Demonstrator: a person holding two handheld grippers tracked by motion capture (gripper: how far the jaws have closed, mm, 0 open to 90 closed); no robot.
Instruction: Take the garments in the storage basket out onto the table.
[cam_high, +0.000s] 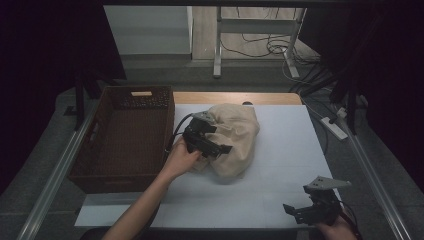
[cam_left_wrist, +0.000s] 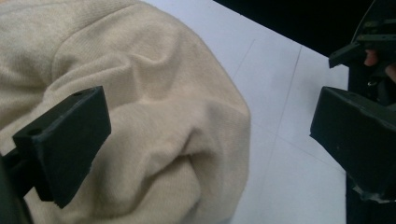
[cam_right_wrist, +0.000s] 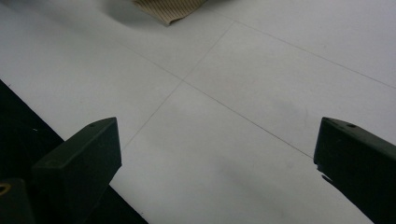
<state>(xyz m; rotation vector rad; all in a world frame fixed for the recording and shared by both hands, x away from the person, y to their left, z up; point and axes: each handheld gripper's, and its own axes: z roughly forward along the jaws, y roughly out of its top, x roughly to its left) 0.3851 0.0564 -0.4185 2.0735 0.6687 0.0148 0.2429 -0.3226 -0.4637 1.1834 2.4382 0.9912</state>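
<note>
At frame centre, the left gripper (cam_high: 212, 141) hangs with jaws spread over a crumpled beige knit cloth (cam_high: 235, 137); lower right, the right gripper (cam_high: 311, 210) gapes above white paper (cam_high: 290, 150).

High view dim, underexposed; corners and sides fall to near black. Brightest patch far floor (cam_high: 250, 30) beyond table, light seems from there and above. White sheet (cam_high: 280, 165) reads dull grey, no glare. Basket (cam_high: 125, 140) interior murky, weave barely resolved. Soft shadow under cloth (cam_high: 235, 140) along its near edge. Left gripper view: cloth (cam_left_wrist: 154, 107) fairly sharp, knit grain visible, folds softly shaded; near jaws blurred, slight noise. Right gripper view: sheet (cam_right_wrist: 243, 93) evenly lit, faint creases, jaws soft
</note>
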